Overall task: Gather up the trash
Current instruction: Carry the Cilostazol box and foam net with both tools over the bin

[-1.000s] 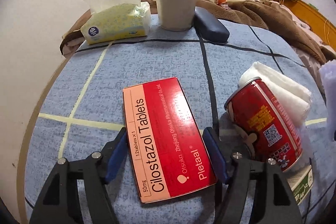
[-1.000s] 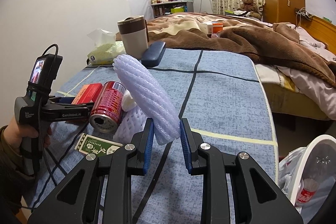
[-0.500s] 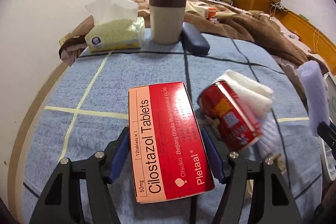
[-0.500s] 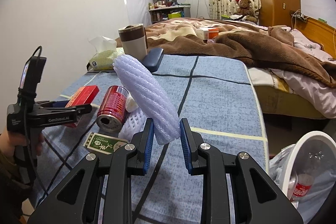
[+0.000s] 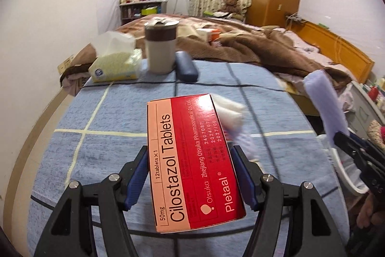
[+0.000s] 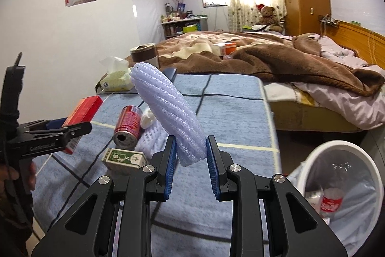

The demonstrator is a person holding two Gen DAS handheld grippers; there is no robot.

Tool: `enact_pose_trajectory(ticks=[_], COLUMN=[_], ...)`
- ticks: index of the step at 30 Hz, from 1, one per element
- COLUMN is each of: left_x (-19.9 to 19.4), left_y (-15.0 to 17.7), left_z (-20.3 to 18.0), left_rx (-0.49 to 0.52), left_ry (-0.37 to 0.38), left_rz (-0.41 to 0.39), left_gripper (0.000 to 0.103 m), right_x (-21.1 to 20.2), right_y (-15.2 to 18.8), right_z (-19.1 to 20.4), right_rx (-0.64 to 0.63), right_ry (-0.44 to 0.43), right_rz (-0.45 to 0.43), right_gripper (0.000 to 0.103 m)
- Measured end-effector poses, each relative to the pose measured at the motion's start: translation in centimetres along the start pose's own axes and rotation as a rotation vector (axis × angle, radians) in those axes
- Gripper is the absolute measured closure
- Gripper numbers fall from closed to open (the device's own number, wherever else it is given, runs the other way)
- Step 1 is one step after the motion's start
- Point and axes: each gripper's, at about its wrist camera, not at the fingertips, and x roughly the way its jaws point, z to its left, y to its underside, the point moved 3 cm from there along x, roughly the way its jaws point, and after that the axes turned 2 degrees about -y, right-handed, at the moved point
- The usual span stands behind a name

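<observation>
The red box point(image 5: 192, 160) is clamped between the left gripper's point(image 5: 190, 175) 2 pads and held above the blue cloth point(image 5: 115, 112). A foam sleeve point(image 6: 168, 112) is pinched in the right gripper point(image 6: 190, 155), pointing to 11 o'clock. The bin point(image 6: 341, 187) is seen at 4 o'clock; the can point(image 6: 127, 122) lies on the cloth at 10 o'clock.

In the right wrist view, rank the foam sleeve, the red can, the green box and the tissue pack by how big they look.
1. foam sleeve, largest, though nearest the camera.
2. red can and green box: look alike, unranked.
3. tissue pack: farther and partly hidden, so unsure.
</observation>
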Motion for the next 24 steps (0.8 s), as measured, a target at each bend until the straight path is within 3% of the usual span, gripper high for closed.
enact_pose_trajectory(ticks=[8,24], left_x=[-2.4,-2.7], left_y=[0.3,0.2], left_z=[-5.3,-18.5], left_rx=[0.075,0.225], left_ry=[0.107,0.363], left_rz=[-0.047,-0.047], left_gripper=[0.034,0.034], right_x=[-3.1,-8.6], right_y=[0.8,2.8], right_z=[-3.1,-10.3], right_rx=[0.047,0.140], right_ry=[0.092,0.336], right_rz=[-0.033,-0.050], right_gripper=[0.077,0.077])
